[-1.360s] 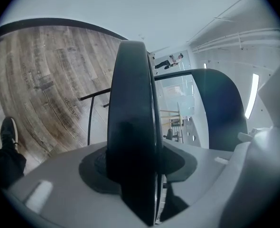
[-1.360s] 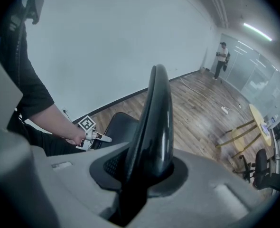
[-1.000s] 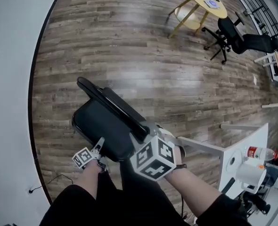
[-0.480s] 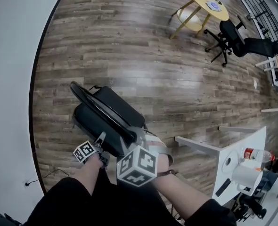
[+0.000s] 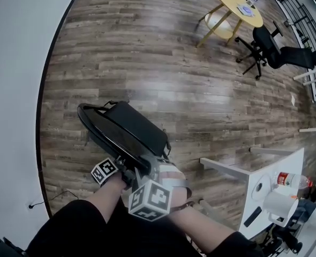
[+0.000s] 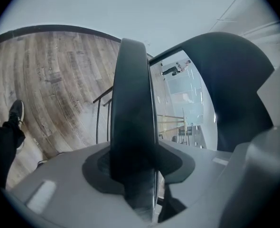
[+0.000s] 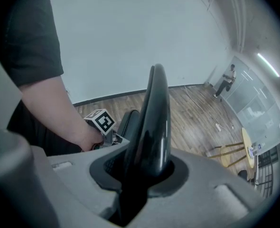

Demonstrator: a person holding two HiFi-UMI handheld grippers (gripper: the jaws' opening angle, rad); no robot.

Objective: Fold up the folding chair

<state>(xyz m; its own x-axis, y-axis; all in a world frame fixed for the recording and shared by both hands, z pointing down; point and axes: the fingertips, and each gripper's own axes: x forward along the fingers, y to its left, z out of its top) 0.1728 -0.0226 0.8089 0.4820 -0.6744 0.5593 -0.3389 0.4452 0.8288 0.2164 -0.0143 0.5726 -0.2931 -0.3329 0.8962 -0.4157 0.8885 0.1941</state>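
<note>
**Folding nearly done: seat and back almost together**

Within the last second the folding chair [image 5: 127, 128] had flattened, upright on the wooden floor [image 5: 163, 52]. The left tongs [image 6: 133, 175], just tightened, and the right tongs [image 7: 144, 170] both gripped it; little closing remained.

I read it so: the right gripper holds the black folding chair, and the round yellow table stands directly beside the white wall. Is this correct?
Not fully. The right gripper does hold the black folding chair, but the round yellow table stands far from the white wall, across the wooden floor beside a black office chair. The head view shows it.
</note>
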